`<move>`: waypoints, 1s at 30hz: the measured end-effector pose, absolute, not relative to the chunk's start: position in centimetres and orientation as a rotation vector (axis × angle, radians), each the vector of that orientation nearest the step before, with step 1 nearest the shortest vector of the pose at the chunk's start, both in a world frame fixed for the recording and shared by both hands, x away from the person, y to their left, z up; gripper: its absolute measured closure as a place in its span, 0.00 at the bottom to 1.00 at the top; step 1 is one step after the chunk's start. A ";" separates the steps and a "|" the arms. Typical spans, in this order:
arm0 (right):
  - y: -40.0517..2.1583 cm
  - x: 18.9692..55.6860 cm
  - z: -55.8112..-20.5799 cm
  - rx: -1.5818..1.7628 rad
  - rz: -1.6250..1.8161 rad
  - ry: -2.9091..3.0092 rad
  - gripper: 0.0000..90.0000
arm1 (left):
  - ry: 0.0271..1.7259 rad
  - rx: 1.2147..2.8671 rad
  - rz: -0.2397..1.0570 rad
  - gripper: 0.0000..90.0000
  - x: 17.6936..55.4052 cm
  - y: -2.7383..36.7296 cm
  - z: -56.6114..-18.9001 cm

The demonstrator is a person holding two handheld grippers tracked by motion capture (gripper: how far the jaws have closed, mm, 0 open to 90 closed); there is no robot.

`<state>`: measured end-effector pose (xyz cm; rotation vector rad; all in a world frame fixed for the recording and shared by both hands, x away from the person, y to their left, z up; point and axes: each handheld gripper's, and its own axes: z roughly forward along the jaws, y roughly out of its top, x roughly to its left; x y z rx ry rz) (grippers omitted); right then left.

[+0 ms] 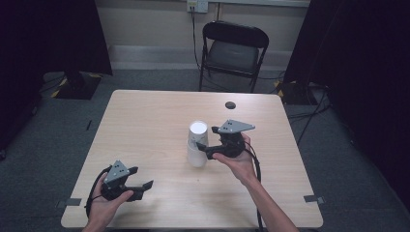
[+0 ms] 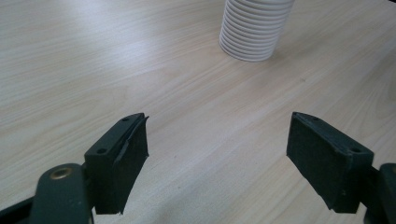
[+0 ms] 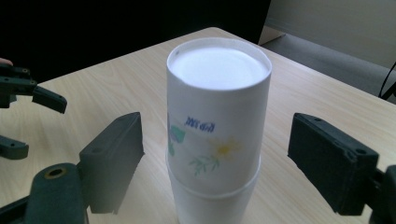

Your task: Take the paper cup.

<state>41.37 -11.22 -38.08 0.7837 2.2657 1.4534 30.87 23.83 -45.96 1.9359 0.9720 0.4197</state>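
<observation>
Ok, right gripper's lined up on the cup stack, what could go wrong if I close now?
The right gripper is open with its jaws either side of the upside-down paper cup stack.

1. The top cup sits nested over the others, so a grip could lift several cups, not one.
2. Thin paper walls may crush under a hard squeeze.
3. The stack is tall and narrow; an off-centre jaw could tip it. The left gripper is open and well away, so it cannot steady it.

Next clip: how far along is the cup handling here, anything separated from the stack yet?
Done: nothing looks separated; the stack of paper cups stands upside down, whole, on the table. In hand: the right gripper is open with a jaw either side of the top cup. Left: closing and lifting. The left gripper waits open, apart from the stack.
</observation>
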 end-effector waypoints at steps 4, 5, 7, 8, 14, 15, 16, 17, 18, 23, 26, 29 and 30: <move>-10.4 42.2 -37.9 0.775 1.472 2.260 0.20 | 0.968 1.941 0.423 0.23 30.9 23.8 -45.9; -10.2 42.3 -37.9 0.775 1.469 2.256 0.21 | 0.968 1.941 0.423 0.23 30.9 23.8 -45.9; -9.9 42.5 -37.9 0.778 1.463 2.251 0.22 | 0.969 1.941 0.421 0.23 30.9 23.8 -45.9; -9.7 42.6 -37.9 0.777 1.463 2.250 0.22 | 0.969 1.939 0.417 0.23 31.0 23.8 -45.9; -8.9 43.3 -38.3 0.774 1.466 2.262 0.23 | 0.964 1.943 0.411 0.23 31.3 23.6 -46.0; -8.8 43.4 -38.4 0.772 1.469 2.263 0.23 | 0.964 1.943 0.411 0.23 31.3 23.6 -46.0; -8.8 43.4 -38.4 0.772 1.469 2.263 0.23 | 0.963 1.946 0.412 0.23 31.3 23.6 -46.0; -8.8 43.4 -38.4 0.775 1.469 2.263 0.23 | 0.963 1.947 0.412 0.23 31.3 23.6 -46.0; -8.8 43.5 -38.6 0.774 1.469 2.263 0.23 | 0.975 1.950 0.412 0.23 31.4 23.6 -46.1; -9.0 43.8 -39.0 0.778 1.473 2.271 0.25 | 0.987 1.952 0.407 0.23 31.6 23.6 -46.2; -9.0 44.0 -39.2 0.779 1.482 2.272 0.25 | 0.990 1.950 0.403 0.23 31.5 23.5 -46.2; -8.9 44.3 -39.3 0.782 1.489 2.279 0.26 | 0.989 1.950 0.403 0.23 31.5 23.6 -46.2; -8.8 44.4 -39.5 0.789 1.499 2.281 0.28 | 0.985 1.953 0.407 0.23 31.6 23.6 -46.2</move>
